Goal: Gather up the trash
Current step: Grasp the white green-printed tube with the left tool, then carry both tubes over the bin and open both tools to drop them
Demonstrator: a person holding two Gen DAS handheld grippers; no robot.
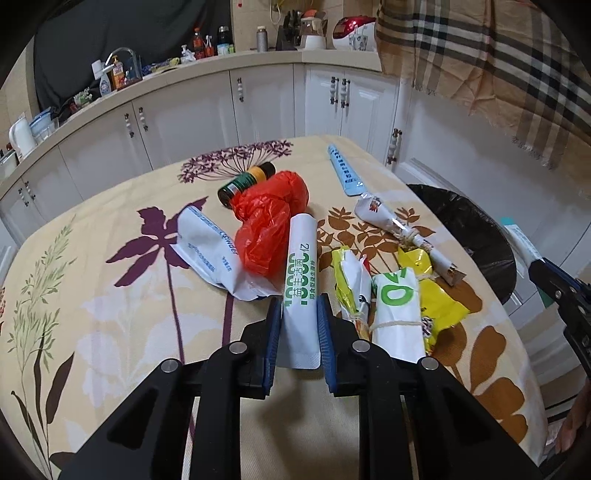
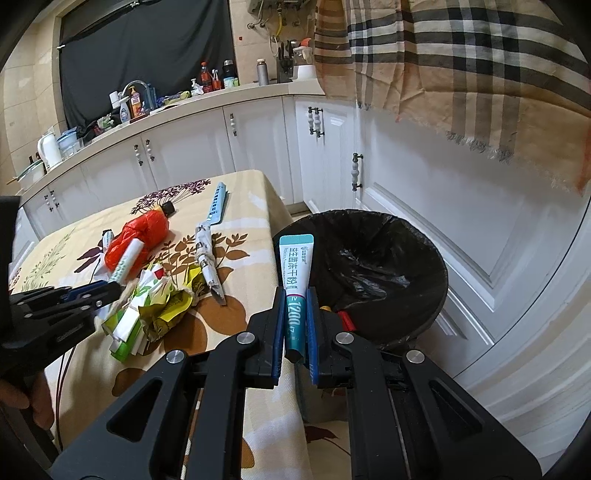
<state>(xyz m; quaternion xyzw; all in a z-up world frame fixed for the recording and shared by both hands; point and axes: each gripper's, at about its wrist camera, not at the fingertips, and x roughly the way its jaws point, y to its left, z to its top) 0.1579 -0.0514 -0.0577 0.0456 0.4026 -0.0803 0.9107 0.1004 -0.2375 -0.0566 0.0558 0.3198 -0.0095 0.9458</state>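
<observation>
Barely started here. My left gripper (image 1: 298, 321) is clamped on the white sachet (image 1: 301, 266) lying on the table (image 1: 122, 332), and my right gripper (image 2: 295, 321) is pinched tight on a teal sachet (image 2: 294, 280) right by the bin (image 2: 406, 295). The red bag (image 1: 269, 225), brown bottle (image 1: 245, 182), blue strip (image 1: 343, 170) and yellow wrappers (image 1: 436, 299) are all left to grab.

A floral tablecloth (image 1: 110, 295) covers the table. Behind it, from nine to one o'clock, runs a counter (image 1: 207, 68) over white cabinets (image 1: 177, 125), crowded with bottles (image 1: 201, 44), a kettle (image 1: 21, 137) and a knife block (image 1: 287, 35). A plaid cloth (image 1: 480, 66) hangs at two o'clock.
</observation>
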